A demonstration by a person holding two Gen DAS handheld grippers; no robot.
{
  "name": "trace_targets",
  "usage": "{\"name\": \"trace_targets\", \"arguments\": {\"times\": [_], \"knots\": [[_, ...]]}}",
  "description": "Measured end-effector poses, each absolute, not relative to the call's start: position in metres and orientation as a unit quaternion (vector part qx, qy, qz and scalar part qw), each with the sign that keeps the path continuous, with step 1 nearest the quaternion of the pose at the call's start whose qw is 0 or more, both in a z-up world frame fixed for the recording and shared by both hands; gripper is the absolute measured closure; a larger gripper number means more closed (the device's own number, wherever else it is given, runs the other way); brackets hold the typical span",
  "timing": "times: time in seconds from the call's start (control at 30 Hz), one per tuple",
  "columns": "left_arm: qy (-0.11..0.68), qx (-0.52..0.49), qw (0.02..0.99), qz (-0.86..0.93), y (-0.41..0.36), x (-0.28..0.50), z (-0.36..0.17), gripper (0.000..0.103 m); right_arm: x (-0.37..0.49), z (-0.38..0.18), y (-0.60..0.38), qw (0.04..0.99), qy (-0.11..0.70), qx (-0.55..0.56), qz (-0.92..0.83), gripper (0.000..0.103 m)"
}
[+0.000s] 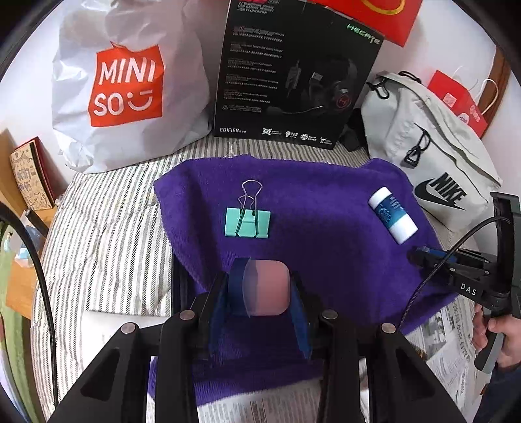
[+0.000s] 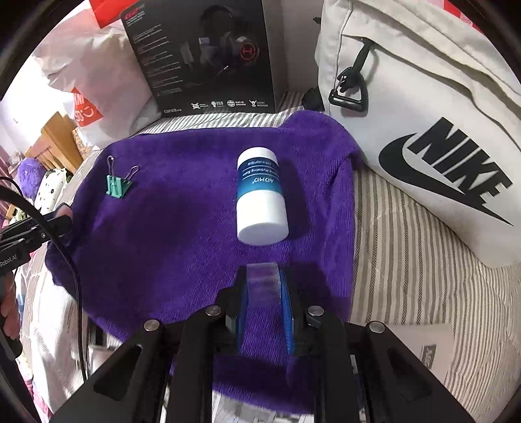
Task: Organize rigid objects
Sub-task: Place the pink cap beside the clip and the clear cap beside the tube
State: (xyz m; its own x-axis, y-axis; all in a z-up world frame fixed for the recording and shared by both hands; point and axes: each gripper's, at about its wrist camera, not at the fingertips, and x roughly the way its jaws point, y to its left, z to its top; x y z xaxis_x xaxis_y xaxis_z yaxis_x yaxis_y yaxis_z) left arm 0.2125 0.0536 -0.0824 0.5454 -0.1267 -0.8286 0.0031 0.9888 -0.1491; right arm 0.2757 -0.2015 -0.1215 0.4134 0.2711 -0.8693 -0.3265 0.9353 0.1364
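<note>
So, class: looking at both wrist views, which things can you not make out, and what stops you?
- White bottle: small print on its blue label is blurred in both views.
- Headset box: top cut off by the upper edge in both views; fine text too small.
- Red bag: cropped at the left view's top edge.
- Newspaper: mostly hidden under the purple towel.

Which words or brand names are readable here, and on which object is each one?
"MINISO": white bag
"EDIFIER", "HECATE": black box
"NIKE": grey bag
"DAS": right gripper
"Robot.AI", start cut off: left gripper
Bottle label, box small print, newspaper: unreadable
</note>
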Motion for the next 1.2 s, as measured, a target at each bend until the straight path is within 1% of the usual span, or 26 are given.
{"name": "trace_targets", "arguments": {"times": [0.33,0.67,1.07,1.2], "knots": [[0.490,-0.068,0.868,-0.034,0.055,0.236,-0.100,0.068,0.286,-0.131,-0.191,0.838,0.513,-0.043,0.182,0.085],[0.506,-0.045,0.861,-0.024,0.050,0.256,-0.118,0.068,0.284,-0.132,-0.190,0.841,0.505,-0.051,0.187,0.084],[0.499,0.009,0.866,-0.011,0.036,0.259,-0.122,0.068,0.281,-0.132,-0.189,0.843,0.498,-0.063,0.192,0.084],[0.496,0.007,0.868,-0.012,0.038,0.257,-0.123,0.068,0.280,-0.132,-0.192,0.843,0.496,-0.057,0.201,0.081]]}}
